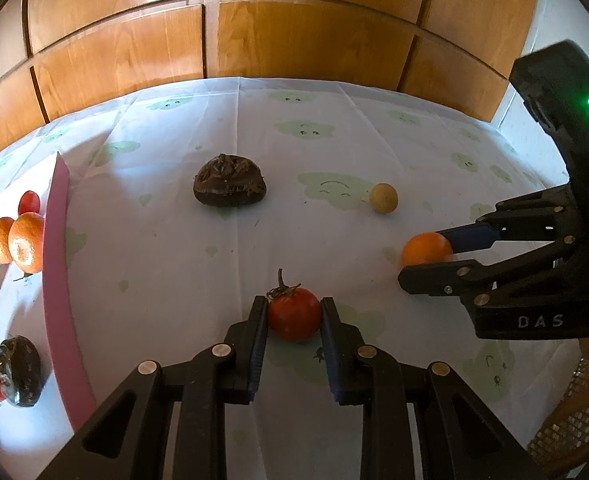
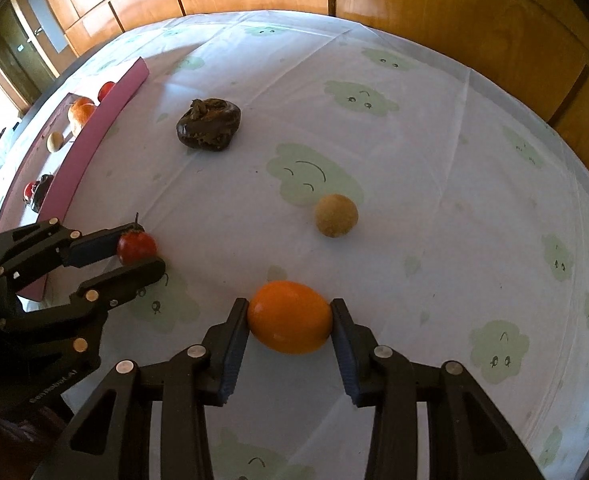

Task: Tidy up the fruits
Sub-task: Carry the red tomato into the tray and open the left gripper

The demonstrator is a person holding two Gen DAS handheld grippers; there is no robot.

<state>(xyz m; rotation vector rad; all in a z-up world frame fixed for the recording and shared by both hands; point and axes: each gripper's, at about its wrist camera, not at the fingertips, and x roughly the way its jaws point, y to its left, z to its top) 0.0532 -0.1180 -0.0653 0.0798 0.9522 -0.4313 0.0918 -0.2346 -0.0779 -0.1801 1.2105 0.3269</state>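
In the left wrist view a red tomato with a green stem rests on the white tablecloth, and my left gripper is shut on it, one pad on each side. My right gripper reaches in from the right, clamped on an orange. From the right wrist view the orange sits squeezed between the right gripper's blue pads, low over the cloth. At the left of that view, the left gripper grips the tomato.
A dark brown wrinkled fruit and a small yellow round fruit lie loose mid-table. At the left stands a pink-walled tray holding oranges, tomatoes, a dark fruit and a yellow one. Wooden cabinets rise behind the table.
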